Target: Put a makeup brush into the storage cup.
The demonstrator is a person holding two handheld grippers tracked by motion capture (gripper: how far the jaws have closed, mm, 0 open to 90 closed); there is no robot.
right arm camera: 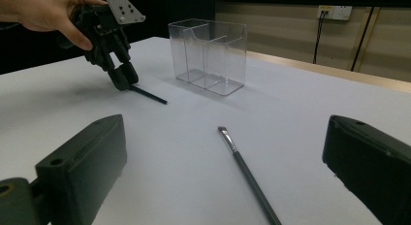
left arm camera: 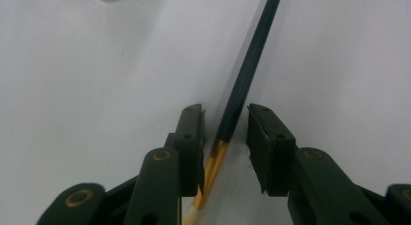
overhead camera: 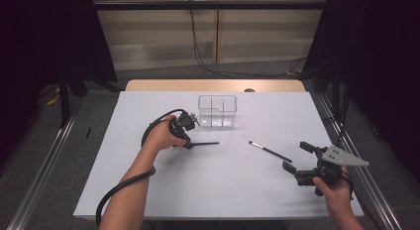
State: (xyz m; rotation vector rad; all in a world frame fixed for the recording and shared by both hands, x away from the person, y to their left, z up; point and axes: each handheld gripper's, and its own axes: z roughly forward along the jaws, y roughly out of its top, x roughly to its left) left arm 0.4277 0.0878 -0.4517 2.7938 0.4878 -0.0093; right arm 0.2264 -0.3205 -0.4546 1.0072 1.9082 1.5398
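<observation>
Left tool (overhead camera: 188, 143) straddles the brush (left arm camera: 247, 65) near its gold collar, in front of the clear box (overhead camera: 217, 111).

Its jaws are narrowed around the handle with slim gaps showing, not yet pinching. The handle's long axis runs straight away between the jaws. The right tool (overhead camera: 297, 160) is spread wide, nearer the second brush (overhead camera: 270, 151). White counter (overhead camera: 223, 190), dark curtained room.
</observation>
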